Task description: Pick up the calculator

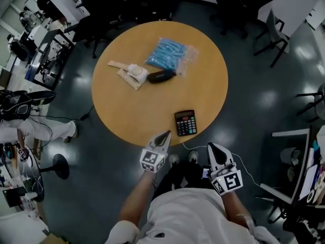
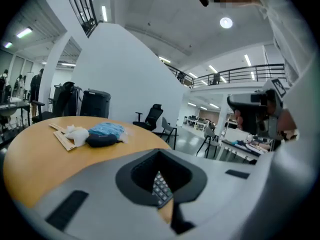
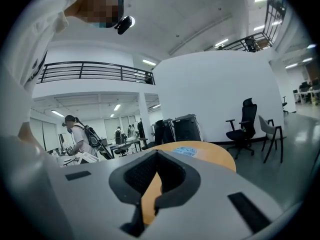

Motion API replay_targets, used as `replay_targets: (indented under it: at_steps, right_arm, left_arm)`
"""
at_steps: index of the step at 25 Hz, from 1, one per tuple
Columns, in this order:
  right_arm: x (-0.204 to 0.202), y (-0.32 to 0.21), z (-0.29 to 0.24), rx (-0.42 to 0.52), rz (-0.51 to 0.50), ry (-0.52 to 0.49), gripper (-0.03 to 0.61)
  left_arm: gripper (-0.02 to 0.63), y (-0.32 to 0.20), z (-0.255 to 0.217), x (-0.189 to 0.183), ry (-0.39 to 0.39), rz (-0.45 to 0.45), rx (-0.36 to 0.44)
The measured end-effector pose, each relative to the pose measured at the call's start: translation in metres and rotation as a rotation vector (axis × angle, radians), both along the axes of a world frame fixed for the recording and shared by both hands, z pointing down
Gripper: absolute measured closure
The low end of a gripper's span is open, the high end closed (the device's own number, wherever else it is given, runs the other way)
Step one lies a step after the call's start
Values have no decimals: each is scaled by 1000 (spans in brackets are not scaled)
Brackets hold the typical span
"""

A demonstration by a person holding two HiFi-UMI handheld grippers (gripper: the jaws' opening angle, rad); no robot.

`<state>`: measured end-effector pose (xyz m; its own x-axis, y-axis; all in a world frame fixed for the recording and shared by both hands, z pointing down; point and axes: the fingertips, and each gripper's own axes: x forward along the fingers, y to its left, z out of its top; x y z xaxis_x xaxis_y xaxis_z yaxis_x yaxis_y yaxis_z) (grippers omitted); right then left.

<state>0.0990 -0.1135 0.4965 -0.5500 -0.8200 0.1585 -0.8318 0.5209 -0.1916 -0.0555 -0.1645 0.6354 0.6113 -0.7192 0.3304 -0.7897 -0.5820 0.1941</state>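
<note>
A black calculator (image 1: 185, 122) lies flat near the front edge of the round wooden table (image 1: 122, 105). My left gripper (image 1: 164, 134) is shut and empty. Its tip hovers at the table's rim, just left of and in front of the calculator. In the left gripper view the calculator's keys (image 2: 161, 188) show through the gap below the closed jaws. My right gripper (image 1: 212, 146) is also shut and empty. It is off the table over the floor, to the front right of the calculator. The right gripper view shows only the table (image 3: 200, 151) ahead.
Farther back on the table lie a blue plastic bag (image 1: 169, 54), a black pouch (image 1: 161, 76) and a white object on tan strips (image 1: 133, 72). Office chairs (image 1: 271, 29) stand behind the table. A person (image 1: 30, 128) is at the left, and a desk (image 1: 292, 161) at the right.
</note>
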Motion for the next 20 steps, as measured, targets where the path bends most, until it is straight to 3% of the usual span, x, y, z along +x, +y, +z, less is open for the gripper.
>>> replay_targets:
  at_steps: [6, 10, 13, 20]
  right_arm:
    - [3, -20, 30, -79, -32, 13, 565]
    - [8, -30, 41, -118, -27, 10, 565]
    - [14, -38, 47, -139, -12, 13, 565]
    - [28, -54, 61, -181, 24, 12, 565]
  left_arm:
    - [596, -56, 69, 14, 3, 67, -170]
    - [464, -88, 113, 20, -7, 118, -321]
    - [439, -102, 140, 18, -31, 155, -411]
    - [431, -100, 172, 37, -84, 376, -559]
